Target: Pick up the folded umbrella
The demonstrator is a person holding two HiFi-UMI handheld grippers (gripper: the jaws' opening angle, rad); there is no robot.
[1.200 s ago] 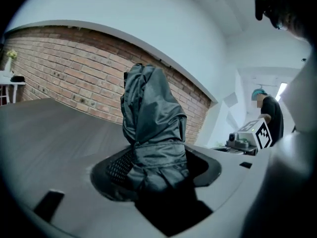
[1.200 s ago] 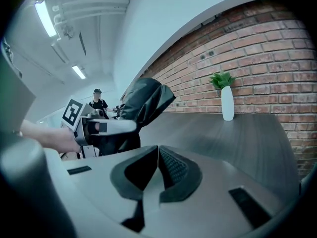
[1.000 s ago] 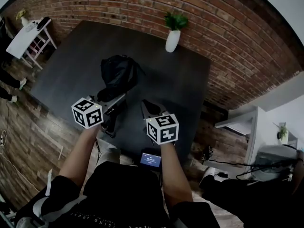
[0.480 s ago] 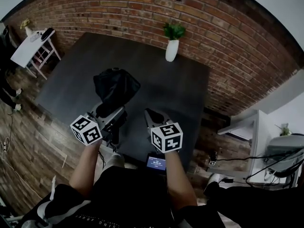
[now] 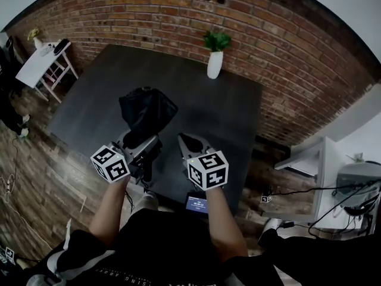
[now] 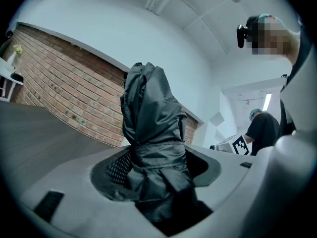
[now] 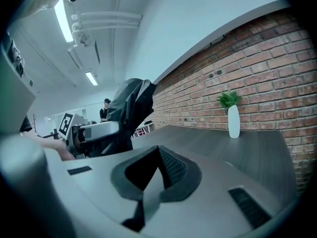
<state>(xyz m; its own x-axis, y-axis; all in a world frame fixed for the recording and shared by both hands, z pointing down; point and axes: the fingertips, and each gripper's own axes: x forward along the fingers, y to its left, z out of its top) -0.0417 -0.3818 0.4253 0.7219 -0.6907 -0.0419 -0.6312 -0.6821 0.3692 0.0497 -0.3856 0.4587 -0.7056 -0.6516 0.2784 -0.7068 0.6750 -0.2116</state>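
The folded umbrella (image 5: 146,111), a black bundle of crumpled fabric bound by a strap, is clamped at its lower end in the left gripper (image 5: 143,142). In the left gripper view the jaws press against the fabric from both sides, just below the strap, and the rest of the bundle rises out of them. In the head view the umbrella lies over the near left part of the dark table (image 5: 202,100), its loose end pointing toward 12 o'clock. The right gripper view shows it raised at a slant above the tabletop; whether any part touches the table cannot be told.

At 4 o'clock from the umbrella, just beside the left gripper, the right gripper (image 5: 189,144) has its jaws pressed together with nothing between them.

Around the umbrella the tabletop is bare. There is a narrow strip toward the table's left edge at 9 o'clock and a wider stretch toward the right edge at 3 o'clock. At 12 o'clock dark surface runs to the far edge. The near edge runs at 6 o'clock, under the two grippers, and a small lit screen (image 5: 196,203) lies there.

At 1 o'clock, well apart from the umbrella, a white vase (image 5: 214,65) with a green plant stands upright near the far edge. The brick wall (image 5: 286,70) runs behind the far and right sides of the table. A small white table (image 5: 37,59) stands on the wooden floor (image 5: 36,159) at 10 o'clock, clear of the dark table's left corner.
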